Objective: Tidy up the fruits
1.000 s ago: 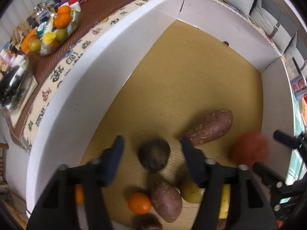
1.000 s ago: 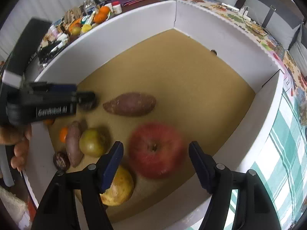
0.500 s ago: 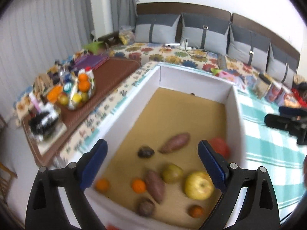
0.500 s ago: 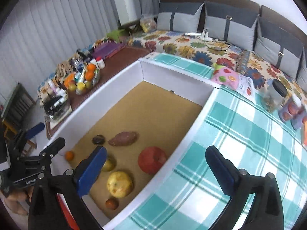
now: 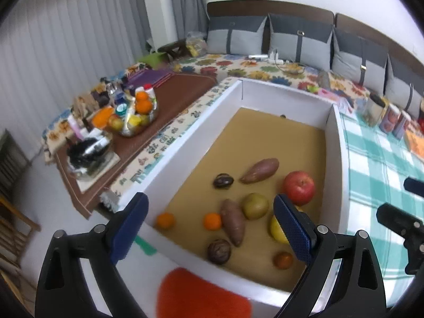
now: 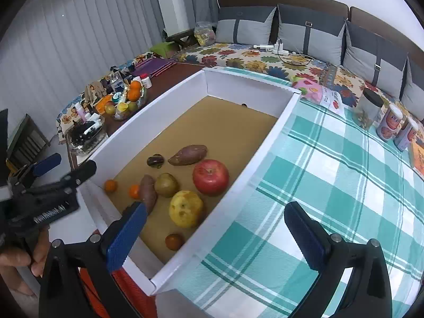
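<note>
A white box (image 5: 185, 143) (image 6: 254, 164) with a tan floor holds the produce: a red apple (image 5: 299, 187) (image 6: 210, 177), a yellow fruit (image 6: 186, 208), a green-brown fruit (image 5: 255, 206) (image 6: 166, 184), two sweet potatoes (image 5: 261, 171) (image 5: 233, 222), small oranges (image 5: 212, 221) (image 5: 165, 220) and dark round fruits (image 5: 223, 181) (image 5: 218, 251). My left gripper (image 5: 209, 228) is open and empty, raised above the box's near end. My right gripper (image 6: 216, 234) is open and empty, raised over the box's right wall.
A brown side table (image 5: 169, 98) at left carries a bowl of fruit and bottles (image 5: 132, 116). A teal checked cloth (image 6: 331, 180) lies right of the box, with jars (image 6: 369, 108) at its far edge. A sofa with grey cushions (image 6: 304, 31) is behind.
Both grippers have pulled up and back out of the box, from close over the fruit to a high wide view. Both stay open and empty. The red apple rests on the box floor.
</note>
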